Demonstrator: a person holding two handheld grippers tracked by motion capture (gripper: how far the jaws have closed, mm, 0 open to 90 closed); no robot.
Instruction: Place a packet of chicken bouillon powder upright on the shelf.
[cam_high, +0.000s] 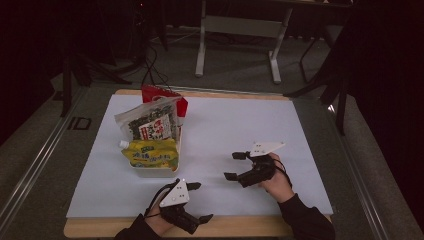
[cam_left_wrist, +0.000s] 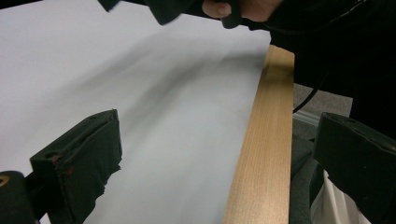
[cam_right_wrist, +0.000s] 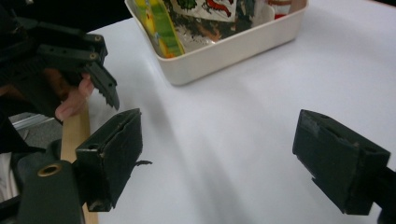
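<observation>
White bin (cam_high: 156, 170) of upright snack packs (cam_high: 150, 125) sits near the desk's (cam_high: 250, 120) left edge, within reach of the left gripper (cam_high: 200, 202) and right gripper (cam_high: 235, 166), both wide open, empty

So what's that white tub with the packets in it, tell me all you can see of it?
The white tub looks like smooth plastic, a shallow rectangular box with rounded corners and an open top. It sits flat on the white sheet, left of middle. Snack packets stand upright in it, a yellow pouch leaning over its near rim. Neither gripper touches it.
</observation>
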